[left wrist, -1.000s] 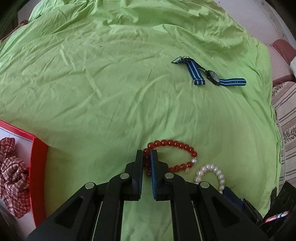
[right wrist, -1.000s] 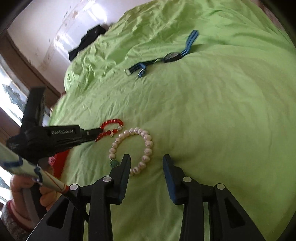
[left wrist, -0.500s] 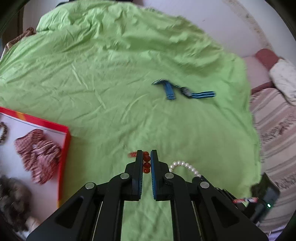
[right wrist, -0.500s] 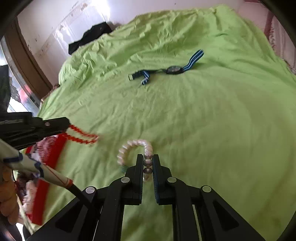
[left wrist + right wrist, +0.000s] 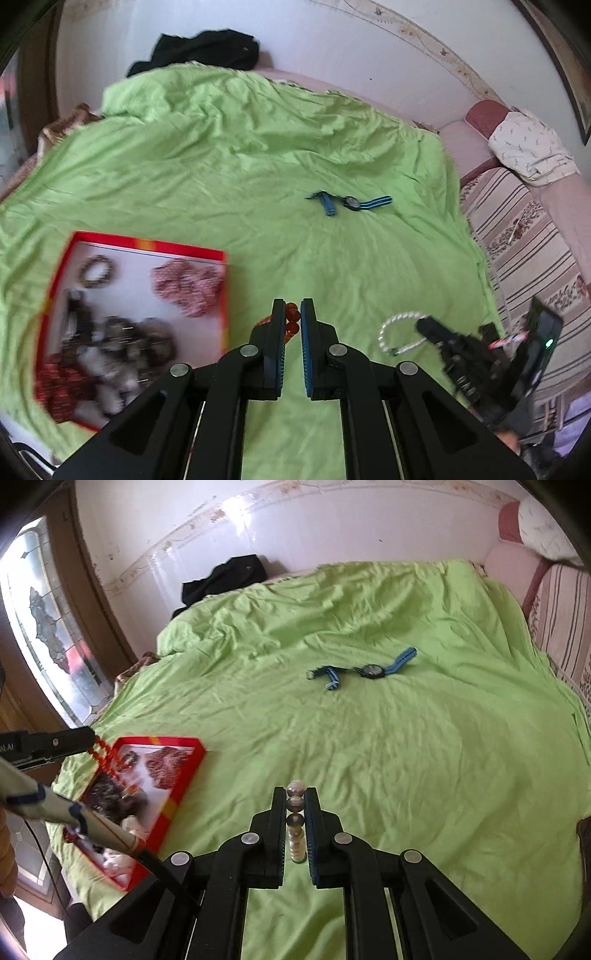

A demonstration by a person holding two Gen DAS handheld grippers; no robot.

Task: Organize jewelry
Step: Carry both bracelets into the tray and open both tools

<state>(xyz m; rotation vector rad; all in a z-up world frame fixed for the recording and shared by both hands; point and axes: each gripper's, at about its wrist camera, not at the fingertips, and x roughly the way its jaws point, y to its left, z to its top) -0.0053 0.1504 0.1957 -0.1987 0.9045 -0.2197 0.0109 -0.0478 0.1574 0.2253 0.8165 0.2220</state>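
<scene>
Right now your left gripper (image 5: 292,314) has its jaws clenched on the red bracelet (image 5: 291,320); a few amber-red beads show between the pads and the rest hangs under the jaws, clear of the bed (image 5: 258,177). Pinching one short arc of the loop looks deliberate: the beads would roll out of a looser hold, and letting the loop dangle keeps it from dragging on the sheet. In the right wrist view that same bracelet hangs above the 10 o'clock corner of the tray (image 5: 192,755).

Your right gripper (image 5: 295,805) is likewise clamped, on the pearl bracelet (image 5: 295,812): a straight file of pearls is caught between the pads, one bead poking past the tips. From the left camera the rest of the loop swings free below those jaws at about 3 o'clock, blurred.

Further out, the red tray (image 5: 140,245) sits at 9 o'clock of the left jaws, flat on the bed, with a checked scrunchie (image 5: 186,286), a brown bead ring (image 5: 96,270) and a dark blurred heap in it. I judge it the collecting place, so both loads belong there.

The blue-strapped watch (image 5: 349,202) lies alone at 12 to 1 o'clock, well apart from the tray, not yet gathered.
</scene>
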